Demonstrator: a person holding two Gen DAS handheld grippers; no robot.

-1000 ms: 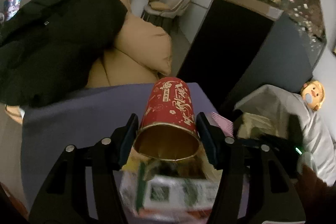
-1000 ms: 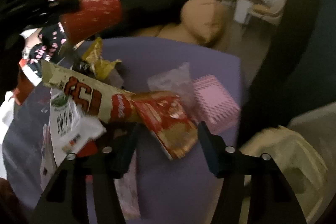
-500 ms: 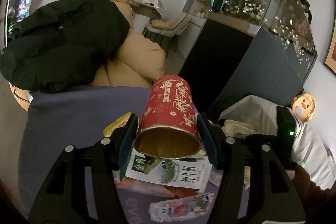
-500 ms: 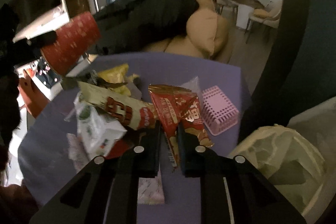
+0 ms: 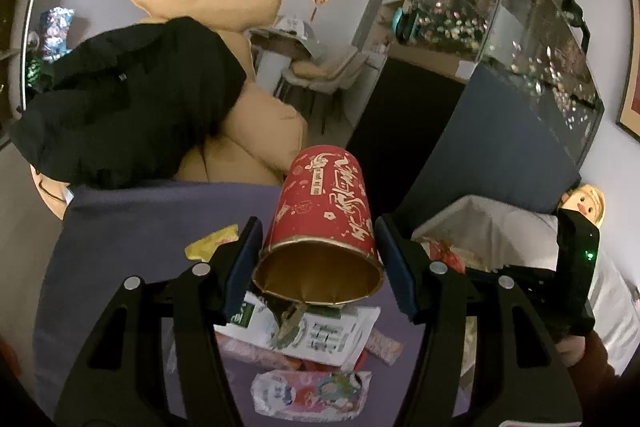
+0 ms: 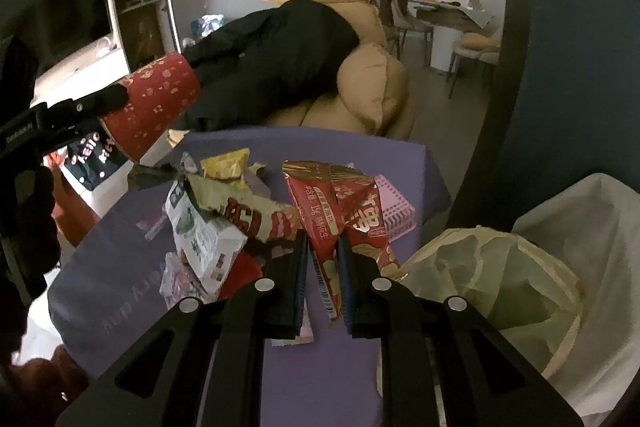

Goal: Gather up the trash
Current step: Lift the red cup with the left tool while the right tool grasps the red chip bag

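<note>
Between the jaws of the left gripper (image 5: 320, 263) sits a red paper cup (image 5: 324, 215) with gold print, clamped by its sides near the rim, its open gold-lined mouth facing the camera and its base pointing away and slightly up. It hangs above the purple worktop (image 5: 132, 227), over a white printed carton (image 5: 308, 335) and a pink and white wrapper (image 5: 312, 393) lying flat below it. A yellow wrapper (image 5: 214, 241) lies on the cloth just left of the left jaw.

In the right wrist view the right gripper (image 6: 323, 267) has its jaws nearly together, pinching a red snack packet (image 6: 324, 215) by its lower part; the packet stands up and fans out above the pads. These jaws have just been closing, with the packet between them. Beside the packet, to its left, lie a torn beige and red bag (image 6: 248, 211), a white carton (image 6: 200, 235) and a crumpled yellow wrapper (image 6: 228, 167). A pink grid basket (image 6: 394, 211) rests on the worktop behind the packet's right side.

Lower right of the worktop stands a bin lined with a pale bag (image 6: 492, 275), its mouth open, with a white bag (image 6: 592, 227) just beyond it. Farther back are a tan sofa (image 6: 372, 87) with a black coat (image 6: 272, 67) thrown over it and, in the left wrist view, a fish tank (image 5: 504, 27) on a dark cabinet.
</note>
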